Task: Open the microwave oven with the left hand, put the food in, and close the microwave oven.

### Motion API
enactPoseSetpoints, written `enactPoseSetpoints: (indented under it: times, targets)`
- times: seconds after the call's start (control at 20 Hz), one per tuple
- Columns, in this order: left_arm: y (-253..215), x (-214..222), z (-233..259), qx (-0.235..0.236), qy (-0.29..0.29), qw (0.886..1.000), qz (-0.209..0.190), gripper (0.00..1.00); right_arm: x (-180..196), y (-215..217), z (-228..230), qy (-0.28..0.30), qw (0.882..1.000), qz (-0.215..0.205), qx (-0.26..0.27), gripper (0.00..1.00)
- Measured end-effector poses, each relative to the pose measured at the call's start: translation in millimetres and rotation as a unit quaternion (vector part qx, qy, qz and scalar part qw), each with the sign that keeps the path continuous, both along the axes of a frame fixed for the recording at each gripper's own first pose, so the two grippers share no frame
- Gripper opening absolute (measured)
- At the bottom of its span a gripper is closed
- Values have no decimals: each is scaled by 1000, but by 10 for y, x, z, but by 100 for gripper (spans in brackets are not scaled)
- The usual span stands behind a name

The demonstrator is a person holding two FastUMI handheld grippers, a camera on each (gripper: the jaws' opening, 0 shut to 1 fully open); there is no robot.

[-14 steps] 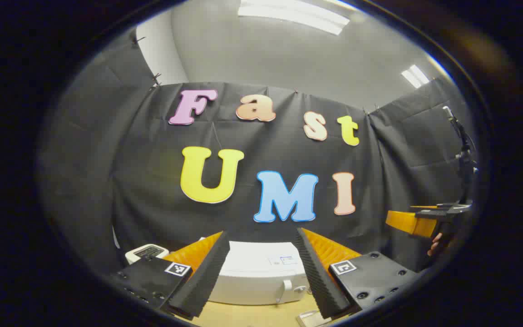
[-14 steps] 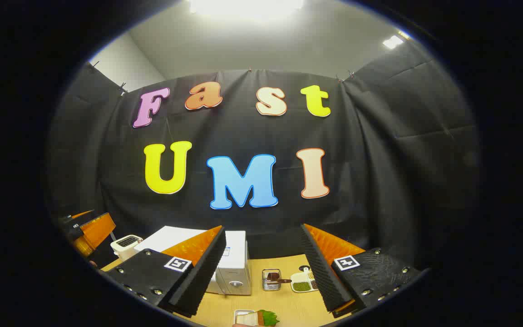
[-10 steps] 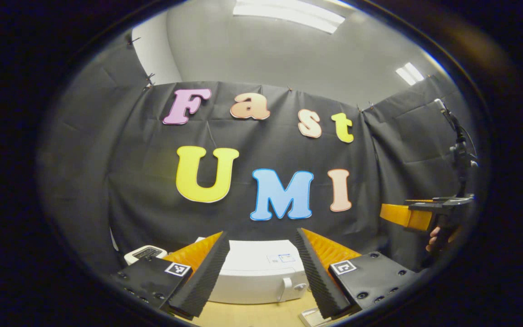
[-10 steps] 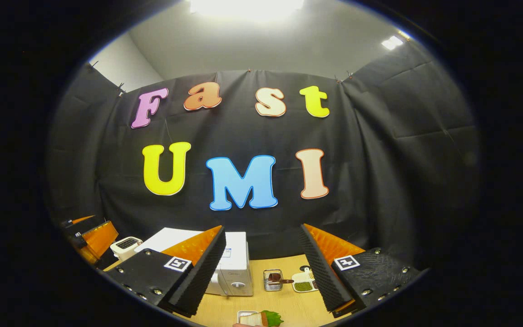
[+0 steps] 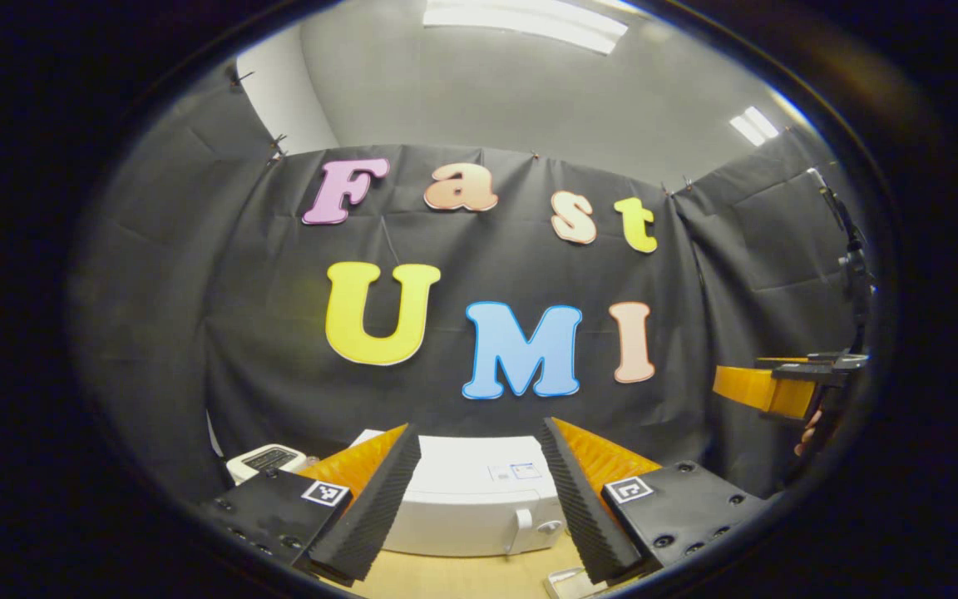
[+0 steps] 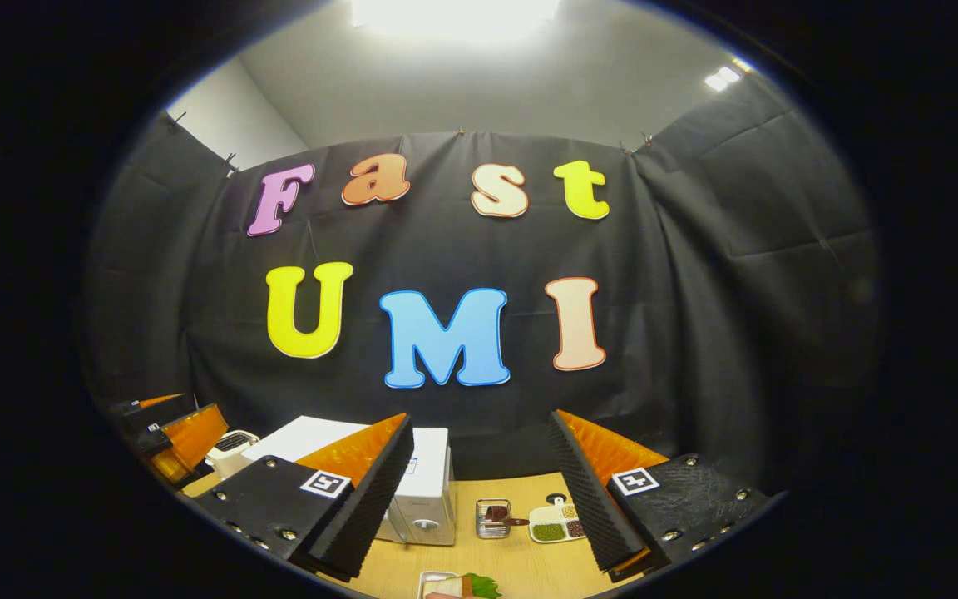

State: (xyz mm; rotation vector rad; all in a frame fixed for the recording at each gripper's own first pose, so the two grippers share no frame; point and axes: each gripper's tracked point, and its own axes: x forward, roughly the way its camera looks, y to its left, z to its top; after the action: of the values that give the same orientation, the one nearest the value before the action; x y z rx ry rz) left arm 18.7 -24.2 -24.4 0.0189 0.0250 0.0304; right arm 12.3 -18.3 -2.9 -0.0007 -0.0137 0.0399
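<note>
The white microwave oven (image 5: 471, 503) stands on the wooden table ahead of my left gripper (image 5: 479, 532), its door shut, with a handle (image 5: 522, 526) and a knob at its right side. My left gripper is open and holds nothing, well short of the oven. In the right gripper view the same microwave oven (image 6: 425, 491) sits to the left of my right gripper (image 6: 479, 532), which is open and empty. The food (image 6: 462, 586), a sandwich with a green leaf on a small white plate, lies at the bottom edge below the right gripper.
A white toaster (image 5: 267, 460) stands left of the oven. A small metal basket (image 6: 491, 517) and a divided white dish (image 6: 558, 524) with beans sit on the table (image 6: 520, 561) to the oven's right. The other gripper (image 5: 766, 391), held by a hand, shows at the right of the left gripper view.
Both views have shifted only slightly. The right gripper has drifted a little, and the plate with the food sits lower at the frame's bottom edge. Both grippers stay open.
</note>
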Motion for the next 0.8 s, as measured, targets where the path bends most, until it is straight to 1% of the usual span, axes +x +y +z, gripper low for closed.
enactPoseSetpoints:
  times: [0.05,0.1,0.2,0.25,0.4,0.45,0.5,0.6,0.65,0.8]
  targets:
    - [-57,38,-63,-2,2,1000,-2,96,33,-33,-23,3,1000,2,2,98]
    - [-145,84,-164,-6,6,1000,-10,94,54,-76,-76,8,1000,3,3,98]
    - [-348,210,-414,-20,19,999,-38,94,93,-174,-167,17,1000,1,3,98]
    - [-396,266,-567,-25,29,998,-41,96,124,-220,-225,24,1000,1,2,98]
    - [-479,520,-1156,-24,72,996,-38,94,165,-345,-433,53,999,2,-1,98]
    - [-506,609,-1328,-25,81,996,-37,98,172,-390,-459,57,998,2,-3,98]
    - [-527,676,-1526,-27,91,995,-36,95,186,-431,-503,60,998,3,-7,98]
    - [-527,814,-1920,-37,119,992,-28,94,239,-503,-583,68,998,4,-16,98]
    - [-509,876,-2172,-39,139,989,-18,95,268,-535,-613,73,997,5,-19,98]
    - [-470,1025,-2700,-34,181,983,0,99,359,-609,-721,92,995,16,-16,98]
